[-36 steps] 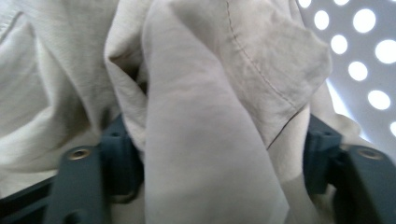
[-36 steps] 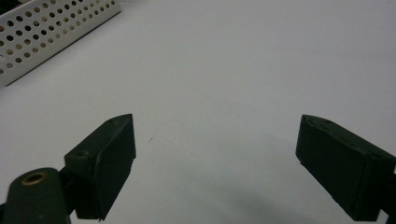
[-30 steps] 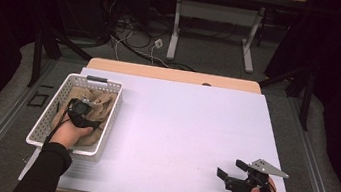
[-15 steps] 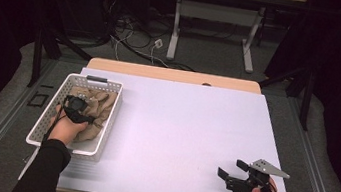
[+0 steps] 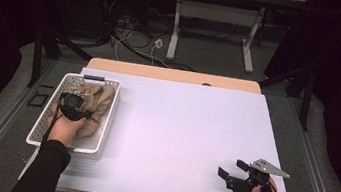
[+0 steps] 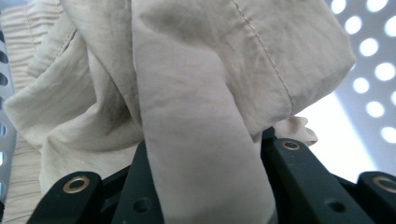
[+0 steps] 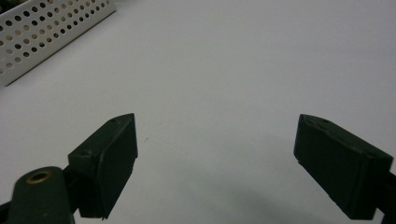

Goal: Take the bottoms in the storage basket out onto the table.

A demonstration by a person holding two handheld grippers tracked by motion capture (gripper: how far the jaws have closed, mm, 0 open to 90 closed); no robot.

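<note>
A crumpled beige cloth (image 5: 99, 101) lies in a white perforated basket (image 5: 104, 132) at the table's left. My left gripper (image 5: 72, 105) is down inside the basket on the cloth. In the left gripper view a thick fold of the cloth (image 6: 187, 70) sits pinched between the two black jaws of that gripper (image 6: 208, 149), which have just been closing on it. My right gripper (image 5: 233, 169) rests near the table's front right corner, held by a hand. In the right gripper view the jaws of this gripper (image 7: 215, 144) stand apart over bare white table.
The white tabletop (image 5: 184, 128) stretches between the basket and the right hand. The basket's holed wall (image 7: 46, 28) shows at the top left of the right gripper view. Behind the table are desk legs and cables on the floor (image 5: 132, 30).
My left gripper has shifted slightly to the left inside the basket and settled onto the cloth. The right hand and its gripper have stayed where they were.
</note>
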